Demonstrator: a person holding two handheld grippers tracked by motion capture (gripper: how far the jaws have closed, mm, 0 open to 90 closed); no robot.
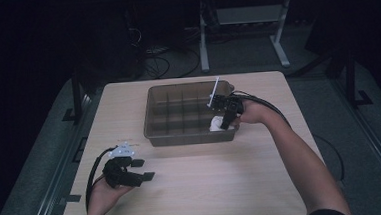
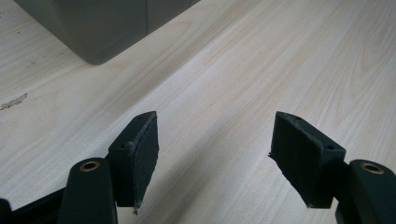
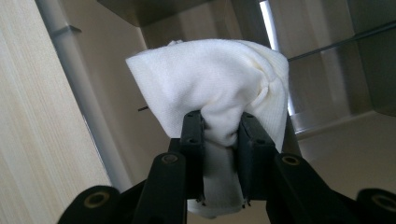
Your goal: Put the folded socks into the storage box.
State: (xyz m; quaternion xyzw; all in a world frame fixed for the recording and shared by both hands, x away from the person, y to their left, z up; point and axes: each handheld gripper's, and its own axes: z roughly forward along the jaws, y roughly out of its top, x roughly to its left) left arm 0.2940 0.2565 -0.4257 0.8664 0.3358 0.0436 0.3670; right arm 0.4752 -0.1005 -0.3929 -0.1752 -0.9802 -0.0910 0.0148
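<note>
Over near-right compartment of divided bin (image 1: 151,115): right hand-held gripper (image 1: 224,121) pinches white cloth (image 3: 210,88), positioned for compartment drop. Left hand-held gripper (image 1: 142,169) gapes wide, empty, parked low over desk (image 1: 223,180), out of way.

On the light wooden tabletop (image 1: 223,185) a grey-brown divided bin (image 1: 152,121) sits toward the far edge, slightly right of centre. The right gripper (image 1: 223,119) reaches over the bin's near right corner, pointing down at a white cloth (image 1: 215,124) that lies in the corner compartment there. The left gripper (image 1: 143,169) rests near the tabletop's near left corner, well apart from the bin, its jaws spread with nothing between them.
</note>
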